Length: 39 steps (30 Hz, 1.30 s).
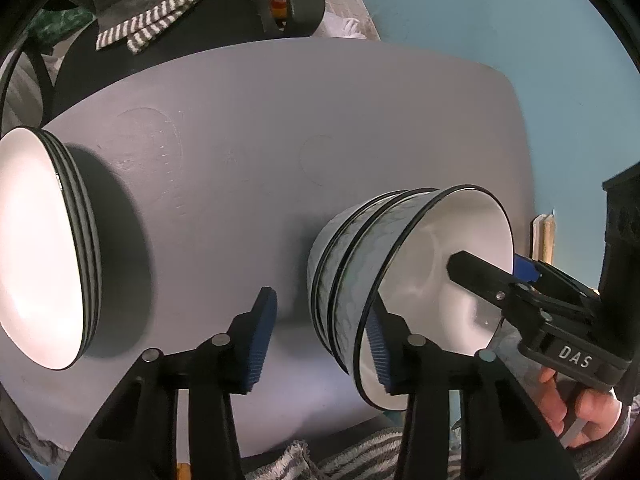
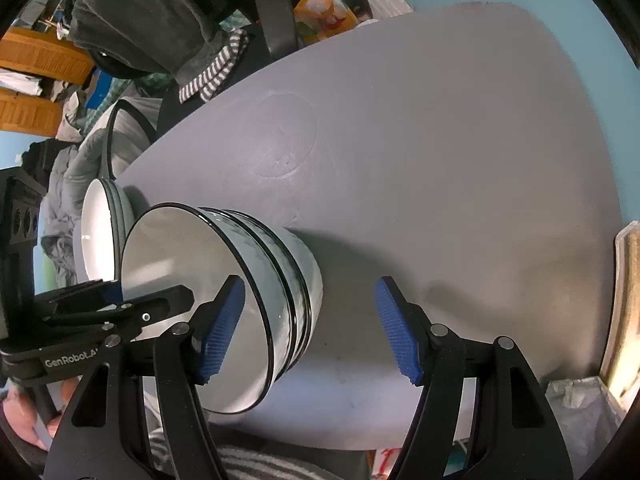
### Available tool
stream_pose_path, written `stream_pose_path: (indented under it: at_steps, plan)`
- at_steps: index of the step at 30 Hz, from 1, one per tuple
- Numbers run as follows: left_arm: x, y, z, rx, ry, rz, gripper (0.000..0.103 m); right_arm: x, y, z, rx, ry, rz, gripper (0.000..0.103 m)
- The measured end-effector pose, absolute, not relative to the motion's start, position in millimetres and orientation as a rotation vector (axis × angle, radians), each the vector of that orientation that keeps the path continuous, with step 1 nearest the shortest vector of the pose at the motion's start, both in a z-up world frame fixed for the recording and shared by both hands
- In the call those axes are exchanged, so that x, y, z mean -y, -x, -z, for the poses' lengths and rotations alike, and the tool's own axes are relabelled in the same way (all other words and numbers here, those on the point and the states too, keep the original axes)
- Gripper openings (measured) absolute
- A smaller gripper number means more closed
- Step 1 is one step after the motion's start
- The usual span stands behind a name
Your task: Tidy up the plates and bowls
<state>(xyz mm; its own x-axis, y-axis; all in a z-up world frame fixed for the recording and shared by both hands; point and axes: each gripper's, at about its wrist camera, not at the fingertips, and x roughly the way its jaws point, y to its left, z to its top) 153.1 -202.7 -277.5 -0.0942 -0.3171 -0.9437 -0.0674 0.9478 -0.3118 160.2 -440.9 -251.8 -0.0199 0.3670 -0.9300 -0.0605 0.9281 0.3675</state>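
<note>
A stack of three white bowls with black rims (image 1: 360,272) stands on the grey table (image 1: 280,120); it also shows in the right wrist view (image 2: 248,280). A stack of white plates (image 1: 44,248) lies to its left, also seen in the right wrist view (image 2: 100,232). My left gripper (image 1: 320,344) is open, its right finger inside the top bowl's rim, its left finger outside the stack. My right gripper (image 2: 312,328) is open, its left finger inside the top bowl and its right finger outside; it also shows in the left wrist view (image 1: 492,272).
A black chair with a striped cloth (image 1: 152,28) stands behind the table. The table's near edge (image 1: 320,432) runs just below the bowls, with a striped towel (image 1: 340,460) under it. A pale wooden frame (image 2: 624,300) stands at the right.
</note>
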Motion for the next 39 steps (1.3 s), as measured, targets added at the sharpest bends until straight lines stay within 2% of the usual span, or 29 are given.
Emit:
stream_pose_path:
  at_steps: [4, 7, 12, 14, 18, 20, 24, 39]
  plan:
    - [205.5, -153.8, 281.4, -1.663, 0.297, 0.214, 0.041, 438.5, -163.0, 255.3, -1.568, -0.234, -0.35, 0.068]
    - [205.8, -154.0, 285.3, -1.672, 0.302, 0.205, 0.033, 438.4, -163.2, 257.6, -1.573, -0.227, -0.352, 0.068]
    - [208.3, -155.2, 286.5, -1.673, 0.293, 0.212, 0.033, 438.1, -162.7, 261.6, -1.586, -0.223, -0.352, 0.067]
    - [210.5, -156.2, 286.6, -1.671, 0.29, 0.213, 0.033, 437.8, -162.1, 261.9, -1.586, -0.222, -0.351, 0.063]
    - [213.9, -157.8, 286.3, -1.667, 0.278, 0.22, 0.033, 437.6, -162.0, 262.5, -1.594, -0.23, -0.356, 0.061]
    - [214.3, -158.7, 286.2, -1.665, 0.276, 0.221, 0.033, 434.9, -161.7, 262.6, -1.597, -0.223, -0.36, 0.053]
    - [209.3, -158.5, 288.8, -1.672, 0.325, 0.229, 0.033, 426.0, -161.9, 262.8, -1.622, -0.223, -0.399, 0.045]
    - [210.3, -158.7, 289.3, -1.665, 0.297, 0.275, 0.033, 420.9, -157.5, 259.8, -1.618, -0.21, -0.39, 0.044]
